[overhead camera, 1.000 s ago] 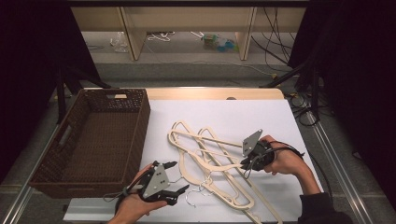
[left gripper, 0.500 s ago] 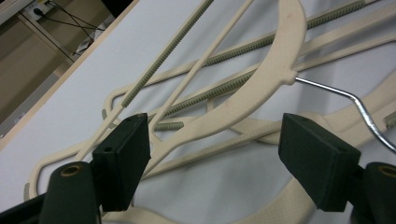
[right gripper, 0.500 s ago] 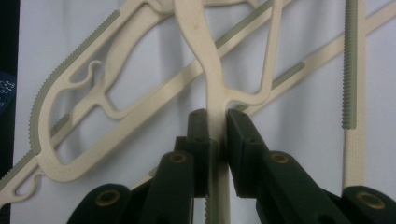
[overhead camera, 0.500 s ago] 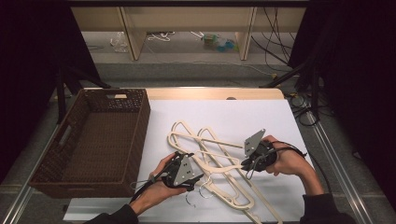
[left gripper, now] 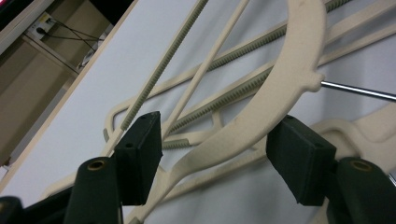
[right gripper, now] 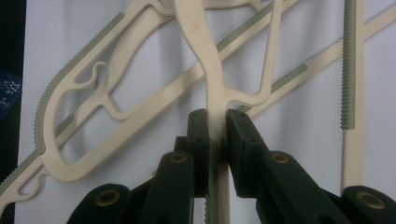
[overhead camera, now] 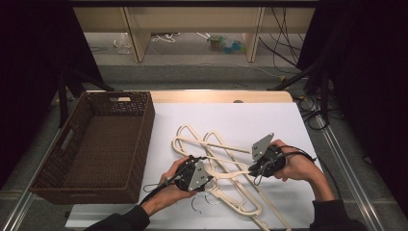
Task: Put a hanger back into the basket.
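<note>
Several cream plastic hangers (overhead camera: pixel 216 159) lie tangled on the white table top (overhead camera: pixel 250 120). My right gripper (overhead camera: pixel 257 166) is shut on the thin arm of one hanger (right gripper: pixel 205 56), and the right gripper view shows the jaws (right gripper: pixel 217 119) pinching that arm from both sides. At the pile's near left side, my left gripper (overhead camera: pixel 195 174) stands open. In the left gripper view, the curved shoulder of a hanger (left gripper: pixel 280 98) runs between its spread jaws (left gripper: pixel 215 144) without either pad touching it. A metal hook (left gripper: pixel 355 91) sticks out from that shoulder.
A dark brown wicker basket (overhead camera: pixel 144 144) stands at the table's left with nothing in it. Metal hooks (overhead camera: pixel 202 199) of the hangers lie near the front edge. Wooden shelves and cables (overhead camera: pixel 284 43) are on the floor beyond the table.
My left gripper has moved from the table's front left up and right to the hanger pile, and a hanger shoulder now lies between its jaws. The right gripper has kept its hold and barely moved.
</note>
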A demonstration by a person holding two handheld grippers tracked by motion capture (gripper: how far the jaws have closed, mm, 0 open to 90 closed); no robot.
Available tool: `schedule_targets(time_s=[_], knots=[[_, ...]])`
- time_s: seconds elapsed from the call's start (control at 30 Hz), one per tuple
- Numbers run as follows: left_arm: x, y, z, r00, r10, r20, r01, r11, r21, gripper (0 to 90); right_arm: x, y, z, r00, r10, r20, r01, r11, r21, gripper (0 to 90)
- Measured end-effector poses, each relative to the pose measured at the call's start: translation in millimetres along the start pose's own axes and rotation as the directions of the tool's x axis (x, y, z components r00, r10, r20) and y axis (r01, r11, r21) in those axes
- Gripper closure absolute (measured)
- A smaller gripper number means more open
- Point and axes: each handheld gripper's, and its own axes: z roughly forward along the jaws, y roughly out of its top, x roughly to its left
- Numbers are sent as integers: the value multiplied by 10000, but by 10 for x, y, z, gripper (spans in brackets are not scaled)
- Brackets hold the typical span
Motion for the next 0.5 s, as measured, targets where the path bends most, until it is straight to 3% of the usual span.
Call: schedule_targets(time_s=[0.1, 0.23, 0.3, 0.4, 0.5], knots=[[-2, 17, 18, 9996, 274, -19, -274, 9996, -105, 388, -3, -4, 0, 10000, -30, -22, 30, 10000, 2, 802], [1, 39, 24, 9983, 498, 300, -485, 9979, -431, 503, -6, -21, -16, 10000, 53, -84, -53, 10000, -15, 802], [13, 50, 40, 9942, 999, 411, -980, 9941, -457, 541, -8, -26, -17, 9999, 106, -72, -107, 9999, -30, 802], [11, 75, 67, 9916, 1152, 583, -1112, 9915, -672, 614, -13, -32, 0, 9998, 164, -95, -164, 9999, 4, 802], [7, 129, 54, 9821, 1775, 636, -1733, 9826, -663, 677, -24, -54, 3, 9999, 138, -103, -138, 9999, 30, 803]])
